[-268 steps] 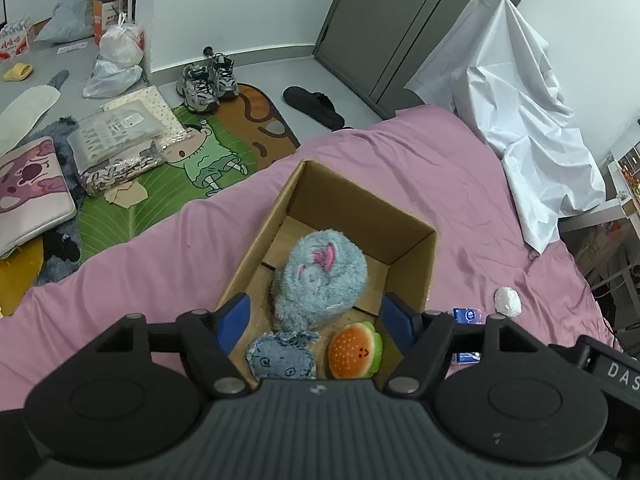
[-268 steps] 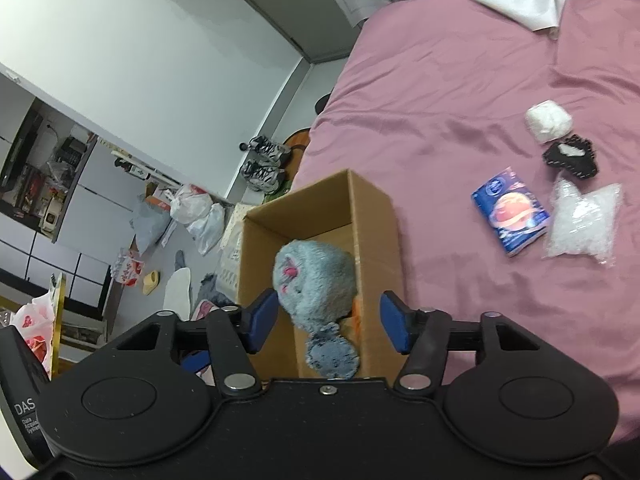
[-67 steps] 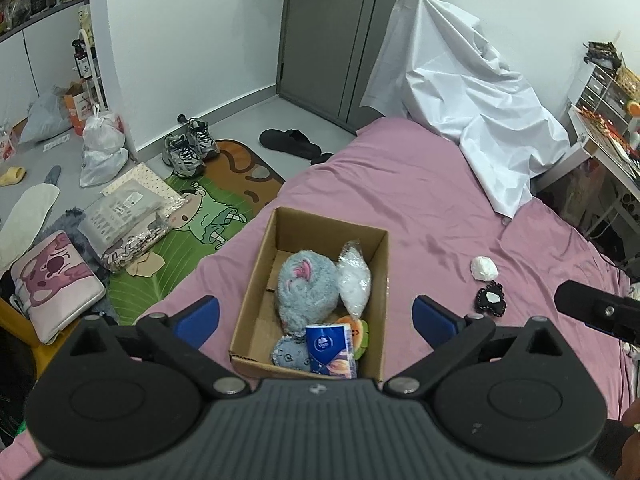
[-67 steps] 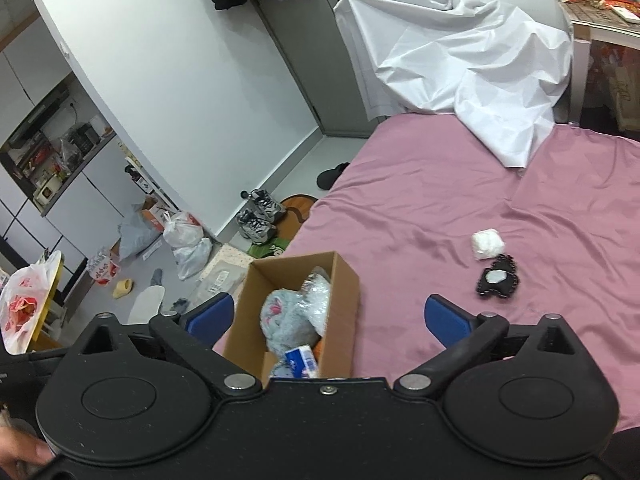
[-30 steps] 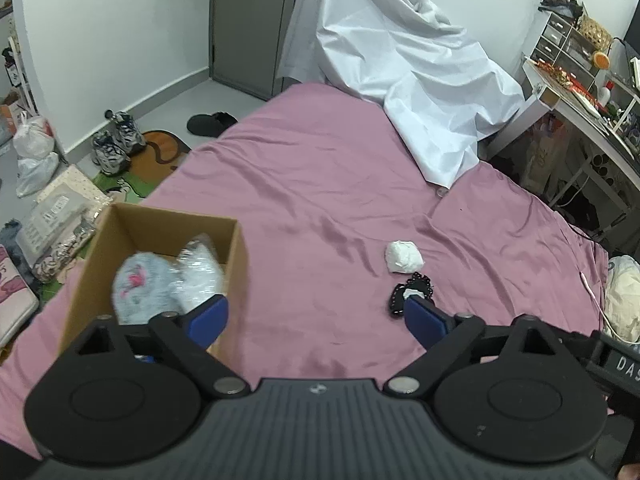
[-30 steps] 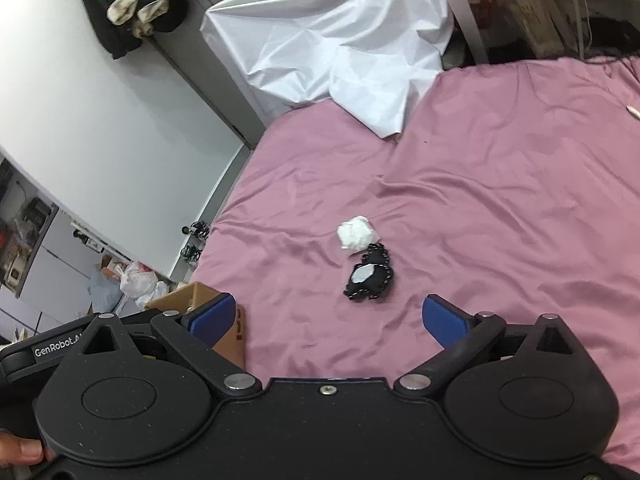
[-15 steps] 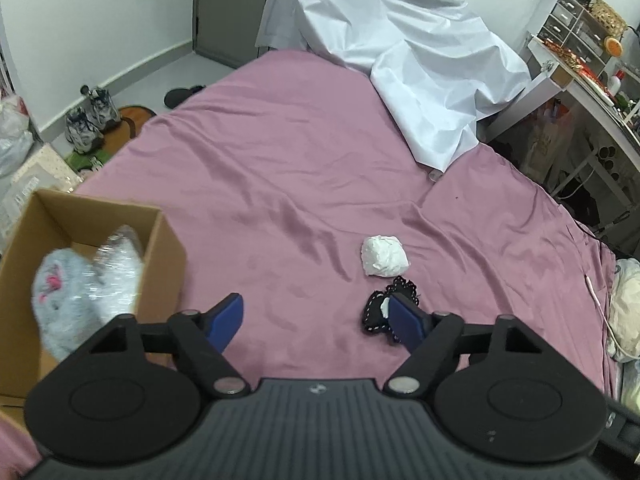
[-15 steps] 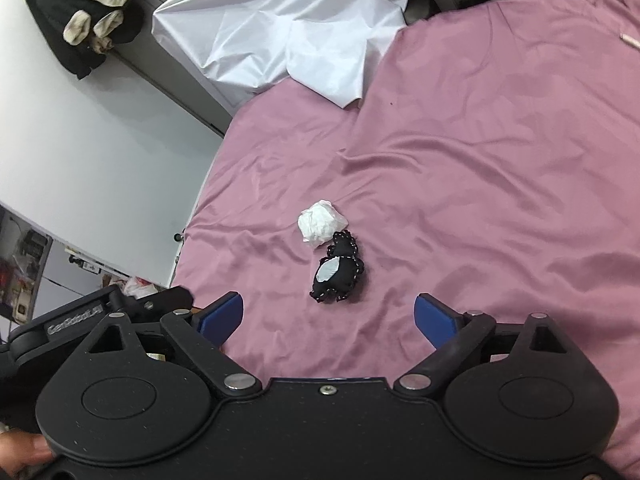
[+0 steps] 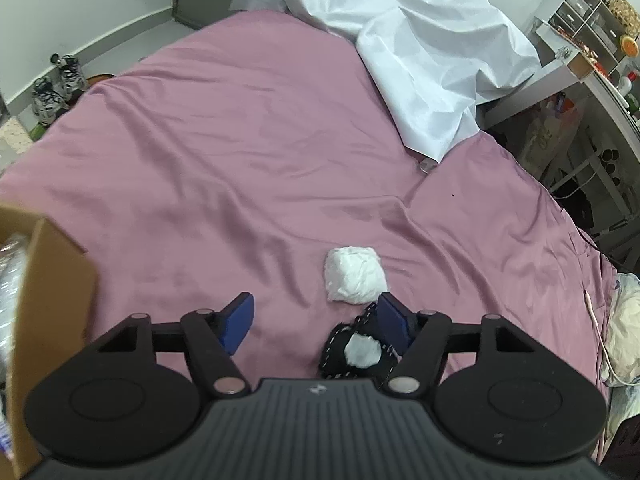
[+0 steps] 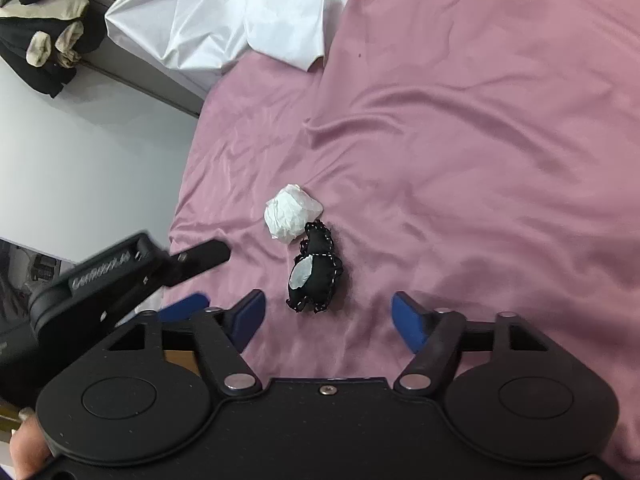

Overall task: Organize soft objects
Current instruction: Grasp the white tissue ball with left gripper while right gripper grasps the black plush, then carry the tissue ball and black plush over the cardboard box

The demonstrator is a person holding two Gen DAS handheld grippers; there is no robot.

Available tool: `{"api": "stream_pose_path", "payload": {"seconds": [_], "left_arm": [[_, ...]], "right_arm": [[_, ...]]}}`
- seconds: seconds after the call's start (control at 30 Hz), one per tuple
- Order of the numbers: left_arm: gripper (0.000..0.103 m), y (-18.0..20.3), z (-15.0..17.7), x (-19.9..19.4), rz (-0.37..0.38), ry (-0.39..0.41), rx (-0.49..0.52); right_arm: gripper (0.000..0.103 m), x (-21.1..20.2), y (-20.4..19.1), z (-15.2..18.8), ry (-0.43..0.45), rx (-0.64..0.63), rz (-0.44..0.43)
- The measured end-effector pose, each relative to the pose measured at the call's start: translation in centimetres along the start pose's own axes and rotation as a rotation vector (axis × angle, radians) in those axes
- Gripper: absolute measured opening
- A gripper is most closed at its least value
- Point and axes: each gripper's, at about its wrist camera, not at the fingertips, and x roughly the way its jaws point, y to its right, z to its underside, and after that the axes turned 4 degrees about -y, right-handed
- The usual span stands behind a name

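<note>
Item: left gripper (image 9: 314, 318). Jaws open, narrower than half a second ago; it has swung off the cardboard box (image 9: 48, 300) and dropped over the bed (image 9: 224, 152). The black plush (image 9: 354, 350) now lies between its fingers, hard by the right-hand pad.

Item: right gripper (image 10: 334, 318). Jaws open and empty, hovering short of the same black plush (image 10: 316, 270).

Item: white wad (image 9: 354, 280). On the sheet, touching or just beside the plush; contact cannot be settled.

Status: box holds earlier pieces; two pieces remain out. The closing left jaws suggest a pick of the plush is the step in hand.

Obscured: box cut off at frame edge, contents reduced to a blurred clear bag. Plush's near part hidden under the left gripper body. Left gripper (image 10: 120, 276) blurred in the right view.
</note>
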Motion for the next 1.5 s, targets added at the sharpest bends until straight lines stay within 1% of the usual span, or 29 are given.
{"api": "stream_pose_path", "payload": {"seconds": [0.03, 0.3, 0.4, 0.5, 0.57, 0.6, 0.67, 0.7, 0.77, 1.0, 1.2, 1.5], "left_arm": [[0.066, 0.2, -0.2, 0.5, 0.007, -0.004, -0.001], [0.065, 1.5, -1.3, 3.7, 0.038, -0.048, 0.006], [0.065, 1.9, -1.6, 4.6, 0.041, -0.061, 0.018], [0.065, 2.2, -1.8, 5.5, 0.039, -0.071, 0.023], [0.064, 2.4, -1.9, 6.0, 0.039, -0.077, 0.027], [0.062, 2.5, -1.9, 6.2, 0.039, -0.08, 0.027], [0.047, 2.6, -1.9, 6.8, 0.041, -0.101, 0.019], [0.047, 2.6, -1.9, 6.9, 0.044, -0.109, 0.015], [0.046, 2.7, -1.7, 6.8, 0.036, -0.101, 0.014], [0.045, 2.4, -1.1, 4.3, 0.015, -0.06, 0.04], [0.045, 1.2, -0.4, 0.8, 0.0, -0.016, 0.038], [0.045, -0.6, 1.2, -4.5, -0.023, 0.038, 0.025]], "right_arm": [[0.058, 0.3, 0.0, -0.1, -0.006, 0.003, -0.005], [0.05, 2.3, 0.6, -1.0, -0.044, 0.042, -0.035], [0.046, 2.9, 0.9, -1.3, -0.057, 0.062, -0.041], [0.04, 3.3, 1.0, -1.4, -0.064, 0.063, -0.058], [0.033, 3.8, 1.0, -1.5, -0.076, 0.062, -0.063], [0.031, 4.0, 1.1, -1.5, -0.083, 0.063, -0.062], [0.02, 4.2, 1.0, -1.5, -0.094, 0.055, -0.066], [0.018, 4.3, 1.0, -1.5, -0.097, 0.05, -0.068], [0.014, 4.2, 1.0, -1.4, -0.094, 0.043, -0.067], [0.013, 3.2, 0.8, -1.0, -0.065, 0.034, -0.061], [0.013, 1.4, 0.5, -0.2, -0.028, 0.016, -0.056], [0.013, -1.5, -1.0, 1.1, 0.039, -0.024, -0.043]]}}
